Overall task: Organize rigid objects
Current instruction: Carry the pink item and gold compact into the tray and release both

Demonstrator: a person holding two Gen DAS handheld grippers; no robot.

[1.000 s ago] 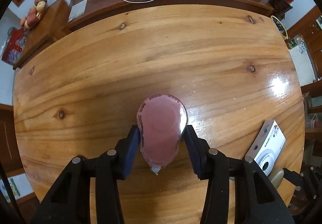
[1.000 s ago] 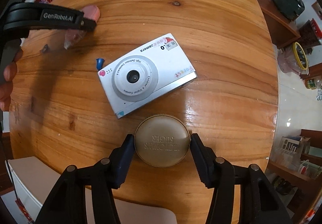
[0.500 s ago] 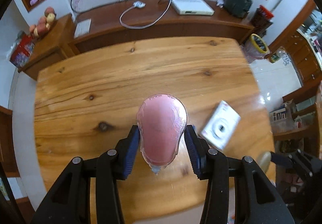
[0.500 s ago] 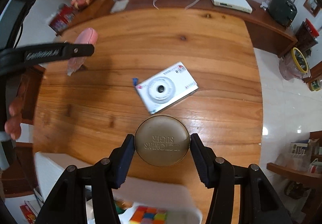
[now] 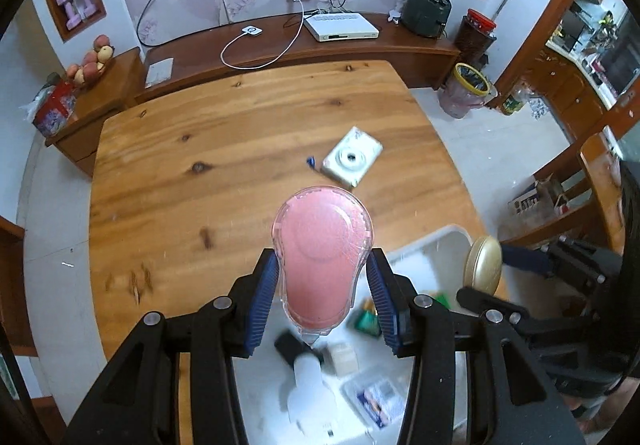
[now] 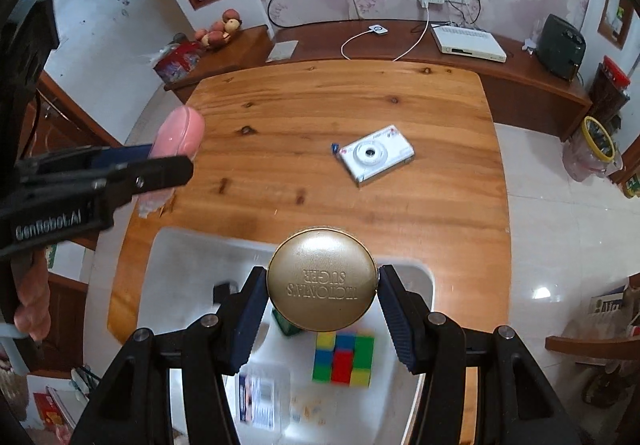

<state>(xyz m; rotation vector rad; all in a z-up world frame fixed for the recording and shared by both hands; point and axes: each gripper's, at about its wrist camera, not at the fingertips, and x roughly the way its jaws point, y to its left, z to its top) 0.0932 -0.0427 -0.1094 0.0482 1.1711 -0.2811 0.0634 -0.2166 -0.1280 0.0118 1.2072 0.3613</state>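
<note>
Glossy wooden table [image 6: 320, 117], metallic gold tin [image 6: 322, 279], clear plastic case [image 5: 322, 249].

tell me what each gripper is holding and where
Left gripper: pink case, clamped at its narrow end's sides. Right gripper: gold tin, by its rim.

Two hand-held tongs, both angled steeply downward. The left tongs [image 5: 323, 295] have black arms and blue ribbed pads [image 5: 265, 305], which press against both sides of a pink, clear-cased object [image 5: 322, 253] — gripped firmly, its narrow end toward the camera. The right tongs [image 6: 321, 303] look the same, and their pads [image 6: 250, 319] clamp a round gold tin [image 6: 322, 279] by its rim. From the right wrist view, the left tongs reach in from the left edge, seen side-on, and the fingers of the person's left hand [image 6: 32, 295] curl around the handle below. From the left wrist view, the right tongs sit at the right edge — level with the left pair and near it.
</note>
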